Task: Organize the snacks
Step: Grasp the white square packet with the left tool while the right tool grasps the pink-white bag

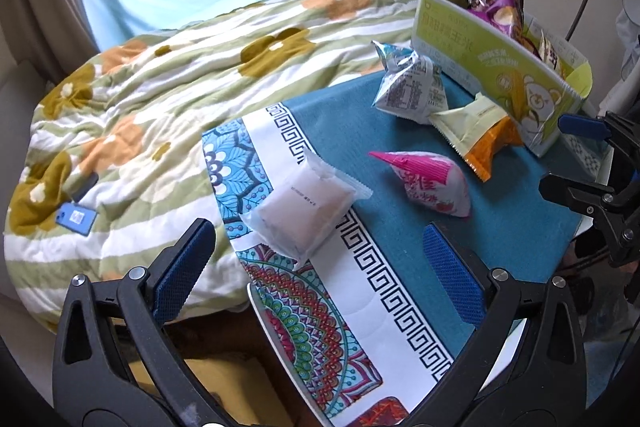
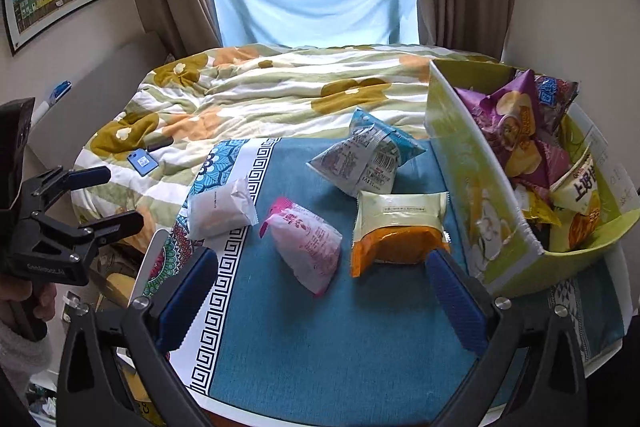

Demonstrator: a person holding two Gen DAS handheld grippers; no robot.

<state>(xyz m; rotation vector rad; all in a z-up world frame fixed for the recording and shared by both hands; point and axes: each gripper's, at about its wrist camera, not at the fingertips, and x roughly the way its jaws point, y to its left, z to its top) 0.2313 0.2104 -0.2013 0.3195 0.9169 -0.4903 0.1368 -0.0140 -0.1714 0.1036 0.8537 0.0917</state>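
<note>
Both claws spread wide and empty over a tabletop of loose snack packets beside a filled green box.

Left wrist view: the left claw (image 1: 320, 259) stands open, gripping nothing, with the white packet (image 1: 306, 209) just beyond it at 12 o'clock on the patterned cloth (image 1: 384, 291). The pink packet (image 1: 430, 183) lies at 1 o'clock, the orange-and-cream packet (image 1: 476, 131) and silver-blue packet (image 1: 408, 83) further off at 1 o'clock, near the green box (image 1: 492, 67), which holds more snacks. The right claw (image 1: 576, 159) enters at 3 o'clock, open.

Right wrist view: the right claw (image 2: 320, 291) is open and empty above the tabletop; the pink packet (image 2: 306, 243) and orange-and-cream packet (image 2: 398, 231) lie at 12 o'clock, the white packet (image 2: 220, 211) at 10 o'clock, the green box (image 2: 484, 195) at 2 o'clock. The left claw (image 2: 116, 195) is open at 9 o'clock.
</note>
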